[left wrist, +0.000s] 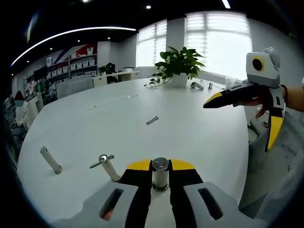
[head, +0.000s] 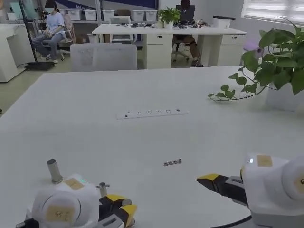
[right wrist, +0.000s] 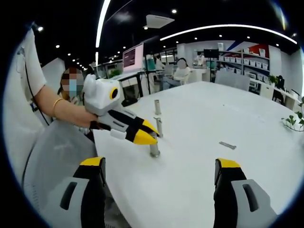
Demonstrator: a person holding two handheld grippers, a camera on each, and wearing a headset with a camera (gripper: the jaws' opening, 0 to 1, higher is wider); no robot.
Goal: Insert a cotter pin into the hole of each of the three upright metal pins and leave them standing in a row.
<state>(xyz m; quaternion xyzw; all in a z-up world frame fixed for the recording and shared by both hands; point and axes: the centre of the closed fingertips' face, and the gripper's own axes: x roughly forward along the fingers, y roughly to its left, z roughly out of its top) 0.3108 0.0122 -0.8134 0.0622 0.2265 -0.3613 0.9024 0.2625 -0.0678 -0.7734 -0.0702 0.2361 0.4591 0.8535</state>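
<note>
1. Power strip (head: 152, 113), mid-worktop; potted plant (head: 280, 71), right edge.
2. Left gripper (left wrist: 160, 166): I see it clamped on 1 upright metal pin (left wrist: 160, 175), near edge.
3. Fitted pin (left wrist: 108, 167), cotter through it, just beside; bare pin (left wrist: 50, 160) further left.
4. Right gripper (right wrist: 160, 163): jaws wide apart; loose cotter pin (right wrist: 227, 145) lies ahead, untouched.

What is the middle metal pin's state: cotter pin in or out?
In: a cotter pin crosses through the middle pin near its top, ends sticking out both sides.

Open-plan office, white desks (head: 209, 30), shelved bins (head: 74, 14), seated person (head: 53, 26)
</note>
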